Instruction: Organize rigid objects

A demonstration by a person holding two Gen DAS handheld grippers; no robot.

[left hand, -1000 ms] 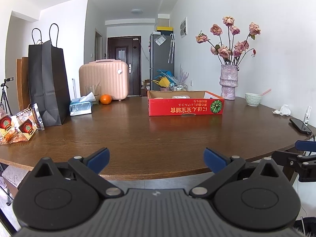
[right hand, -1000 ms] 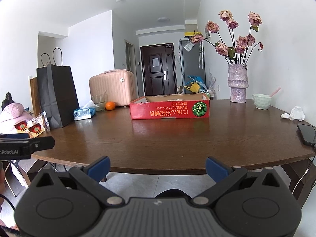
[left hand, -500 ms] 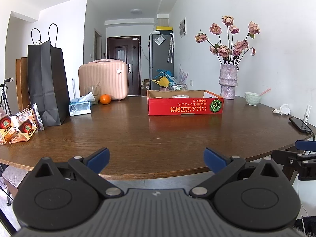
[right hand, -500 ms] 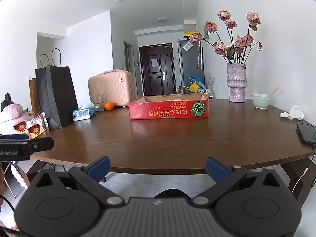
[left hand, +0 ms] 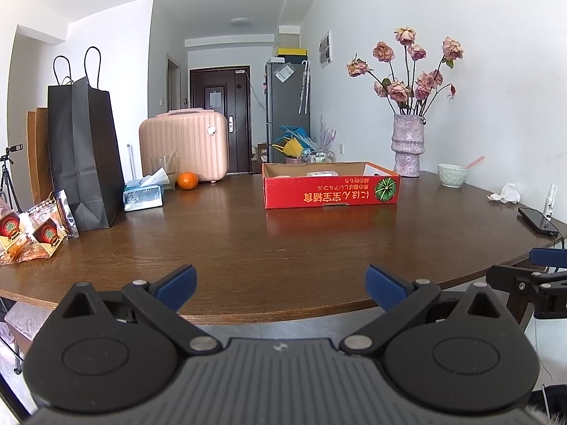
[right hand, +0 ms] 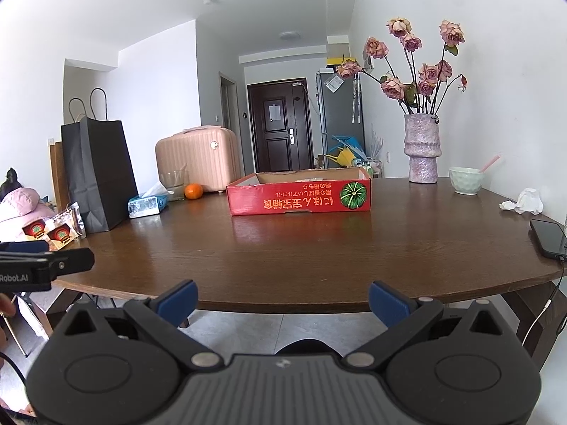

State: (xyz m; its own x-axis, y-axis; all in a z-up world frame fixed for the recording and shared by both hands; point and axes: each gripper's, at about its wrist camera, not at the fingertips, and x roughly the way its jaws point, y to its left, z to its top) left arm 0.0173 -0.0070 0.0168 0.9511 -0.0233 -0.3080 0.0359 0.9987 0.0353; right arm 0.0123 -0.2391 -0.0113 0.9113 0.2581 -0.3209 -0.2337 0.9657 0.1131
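Note:
A shallow red cardboard box (left hand: 331,185) (right hand: 299,194) with a green pumpkin print sits mid-table, with pale items inside that are mostly hidden by its wall. My left gripper (left hand: 280,285) hovers open at the near edge of the brown table (left hand: 248,244), nothing between its blue pads. My right gripper (right hand: 281,301) is open too, held just short of the table's near edge (right hand: 301,304). Each gripper shows at the side of the other's view. An orange (left hand: 187,180) (right hand: 193,191), a tissue box (left hand: 142,196) and a green bowl (left hand: 452,175) stand on the table.
A black paper bag (left hand: 83,152) and snack packets (left hand: 32,233) occupy the left side. A vase of dried roses (left hand: 406,145), crumpled tissue (left hand: 505,194), a small spray bottle (left hand: 550,205) and a phone (left hand: 538,220) sit on the right. A pink suitcase (left hand: 184,148) stands behind the table.
Both views shift only slightly; the grippers stay open and nothing on the table has moved.

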